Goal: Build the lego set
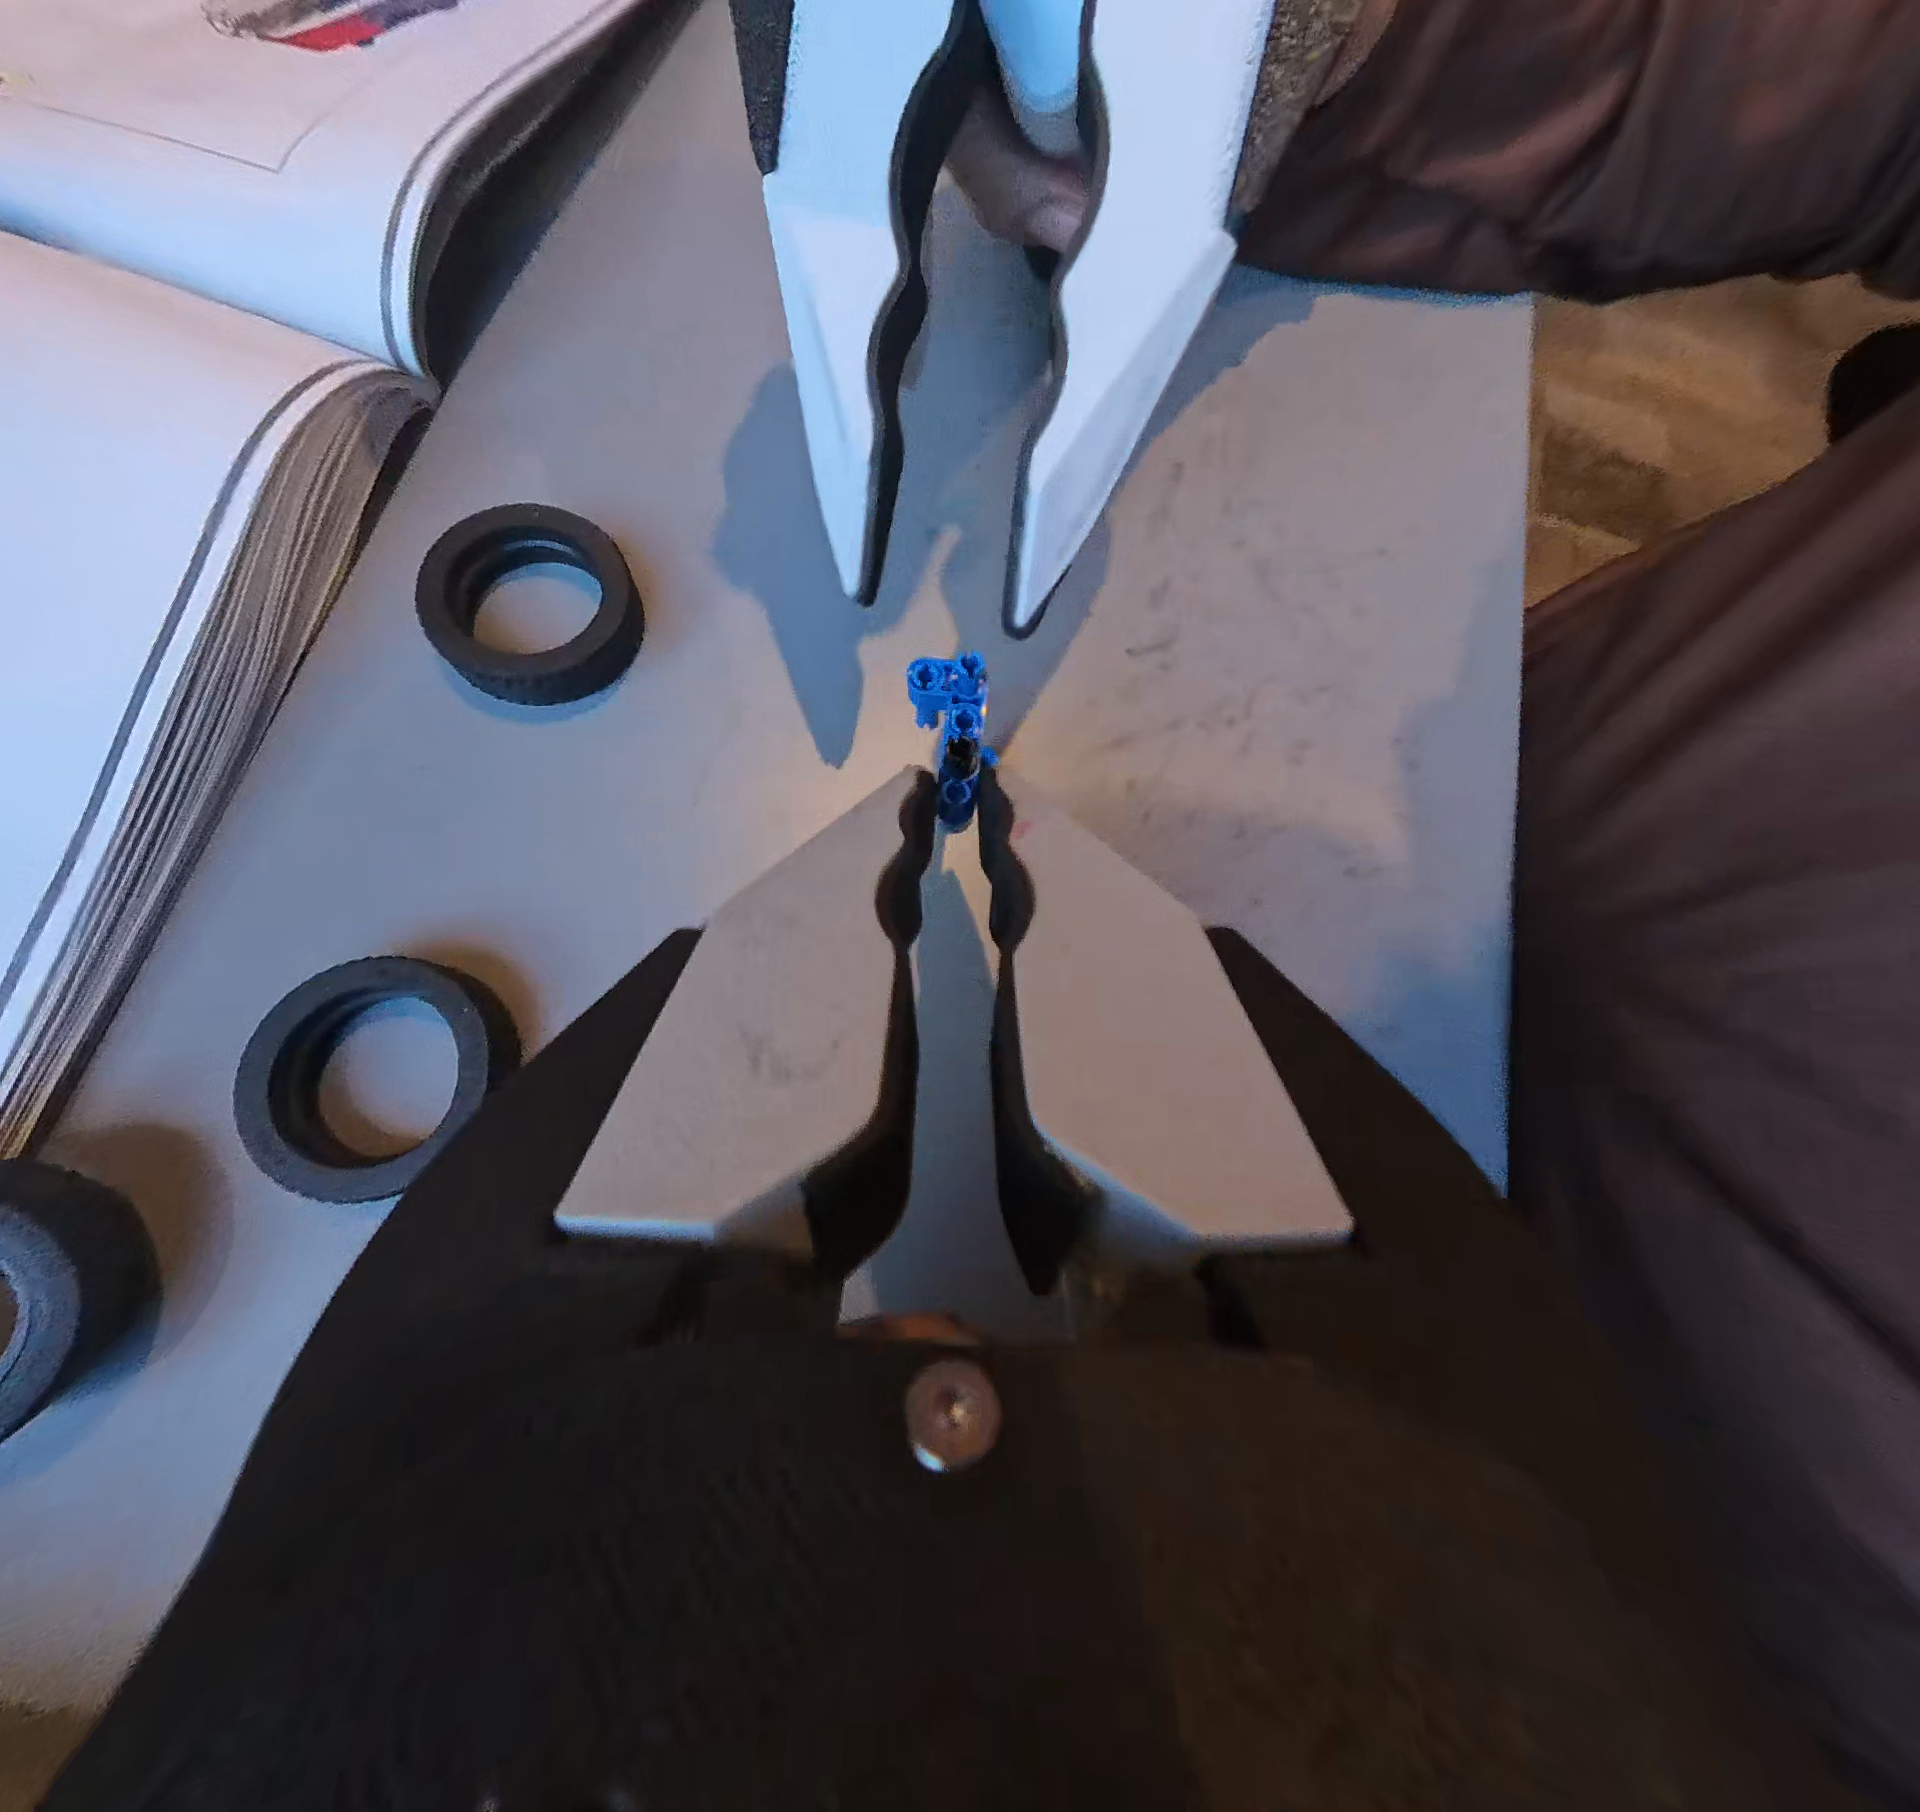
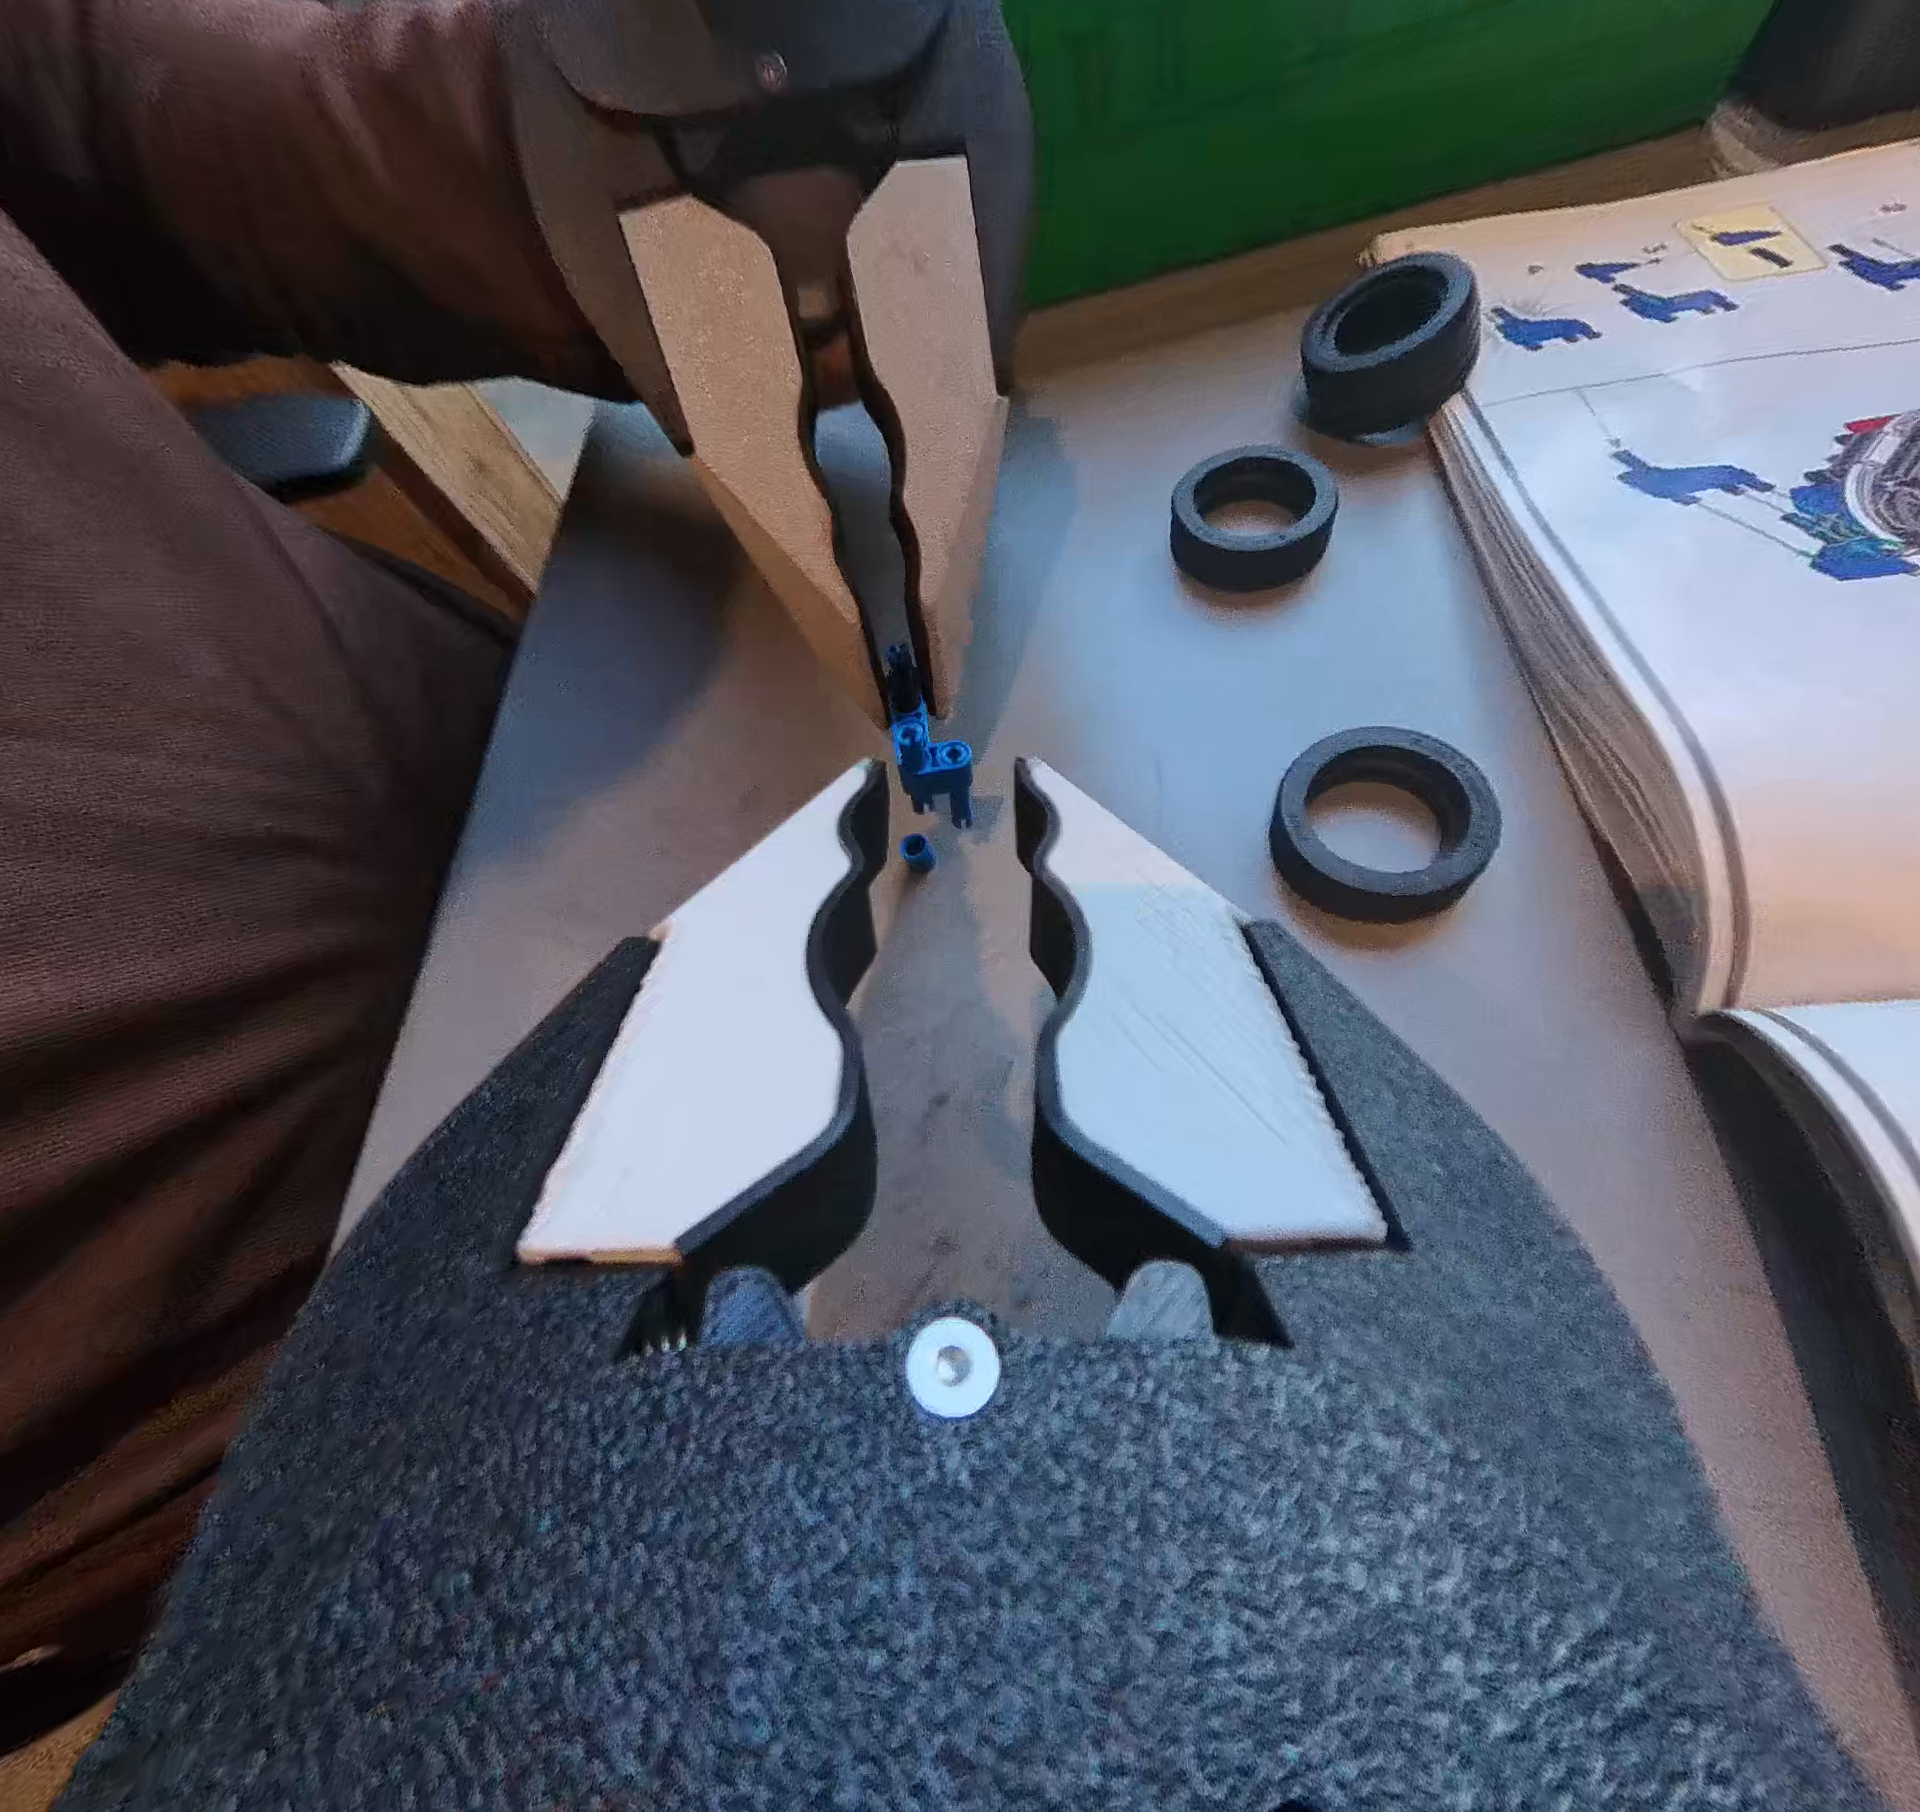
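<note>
We held the blue assembly (image 1: 958, 744) pinched in left gripper (image 1: 954, 794) | long axis toward parted, empty right gripper (image 2: 948, 775) | loose blue pin (image 2: 917, 850) mid-frame, between its tips.

Warm, dim light; hard shadows; edges blurred, fisheye-warped.

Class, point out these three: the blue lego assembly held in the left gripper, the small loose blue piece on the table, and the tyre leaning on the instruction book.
blue lego assembly (image 2: 925, 760), right wrist view, its blue body.
small loose blue piece (image 2: 918, 850), right wrist view, its side.
leaning tyre (image 2: 1390, 349), right wrist view, its outer wall.
</note>
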A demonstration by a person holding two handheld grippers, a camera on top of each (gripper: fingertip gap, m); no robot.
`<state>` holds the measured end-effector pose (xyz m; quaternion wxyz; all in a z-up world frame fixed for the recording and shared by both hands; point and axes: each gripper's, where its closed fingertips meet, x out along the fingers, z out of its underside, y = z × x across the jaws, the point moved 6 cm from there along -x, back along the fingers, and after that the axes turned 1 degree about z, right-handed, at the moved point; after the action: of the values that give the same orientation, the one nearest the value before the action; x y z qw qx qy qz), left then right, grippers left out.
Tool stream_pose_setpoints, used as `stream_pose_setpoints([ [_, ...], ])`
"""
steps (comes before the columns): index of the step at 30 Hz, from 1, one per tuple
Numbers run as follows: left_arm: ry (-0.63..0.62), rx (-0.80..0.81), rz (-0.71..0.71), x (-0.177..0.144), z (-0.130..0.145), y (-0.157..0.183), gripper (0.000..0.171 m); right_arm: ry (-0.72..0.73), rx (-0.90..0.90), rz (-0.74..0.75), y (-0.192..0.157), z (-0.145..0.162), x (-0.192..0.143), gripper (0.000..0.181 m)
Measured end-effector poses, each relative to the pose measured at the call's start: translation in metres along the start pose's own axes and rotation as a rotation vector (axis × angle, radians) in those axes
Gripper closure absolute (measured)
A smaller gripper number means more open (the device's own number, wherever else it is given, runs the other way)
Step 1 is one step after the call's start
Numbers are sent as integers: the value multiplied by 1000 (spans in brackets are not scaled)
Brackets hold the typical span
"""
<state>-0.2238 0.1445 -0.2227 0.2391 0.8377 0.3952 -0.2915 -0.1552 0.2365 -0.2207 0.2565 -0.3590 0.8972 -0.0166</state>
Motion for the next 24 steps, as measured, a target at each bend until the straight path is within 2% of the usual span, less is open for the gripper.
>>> stream_pose_setpoints([
  [7,-16,-1,7,8,3,2,167,-111,-81,21,-6,10,17,166],
  [10,-21,-4,6,8,5,2,167,-115,-74,12,-6,11,17,166],
  [13,-31,-3,-4,5,8,-1,167,-74,-23,-14,-5,7,13,159],
  [17,-36,13,9,4,8,0,167,-58,-16,-17,-3,5,13,163],
  [21,-61,49,-15,4,10,-2,167,-89,-53,-10,-5,6,19,180],
  [24,-55,49,-3,3,11,-2,167,-99,-60,2,-5,7,21,178],
])
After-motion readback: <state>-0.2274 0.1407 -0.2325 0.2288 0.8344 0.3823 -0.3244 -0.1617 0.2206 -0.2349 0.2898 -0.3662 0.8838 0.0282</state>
